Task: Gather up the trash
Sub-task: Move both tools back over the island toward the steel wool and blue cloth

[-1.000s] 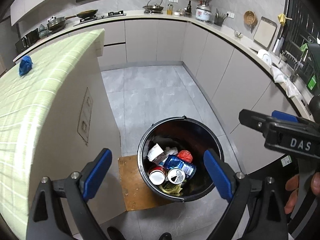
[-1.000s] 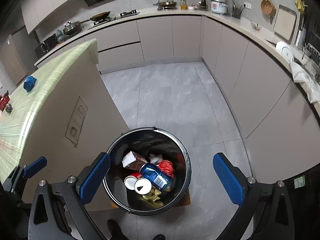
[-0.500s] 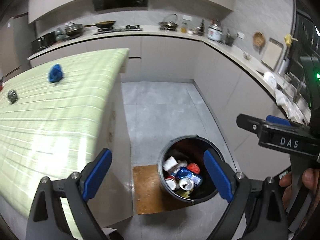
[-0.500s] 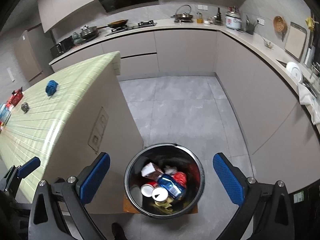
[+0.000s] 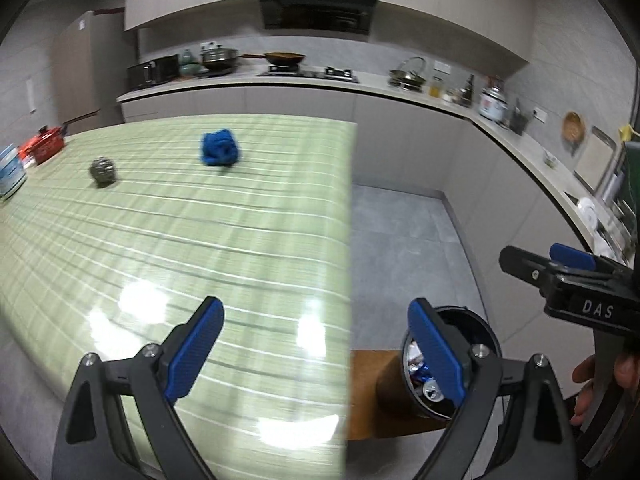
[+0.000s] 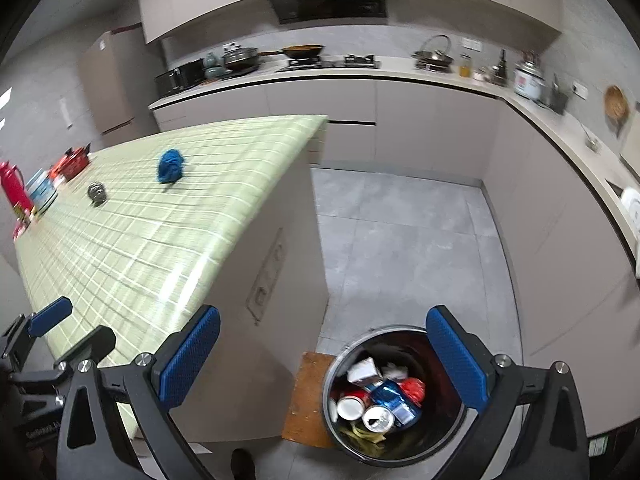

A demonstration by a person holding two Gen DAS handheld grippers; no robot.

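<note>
Hovering above the green checked tabletop [image 5: 200,240], the left gripper [image 5: 316,344] had its blue-padded jaws spread wide with nothing between them. The right gripper [image 6: 324,354] was likewise spread and empty, poised over the table's end panel and the grey tiled floor [image 6: 400,232]. A crumpled blue wad [image 5: 219,149] lay on the tabletop towards its far end, and a small crumpled grey ball [image 5: 103,169] lay apart from it, further left. Beside the table's end, the round black bin [image 6: 394,396] stood on a brown wooden board [image 6: 306,396], holding drink cans, a carton and red wrapping. A red pot [image 5: 46,145] sat at the table's far left edge. Part of a hand [image 5: 596,380] showed at the right of the left view.
</note>
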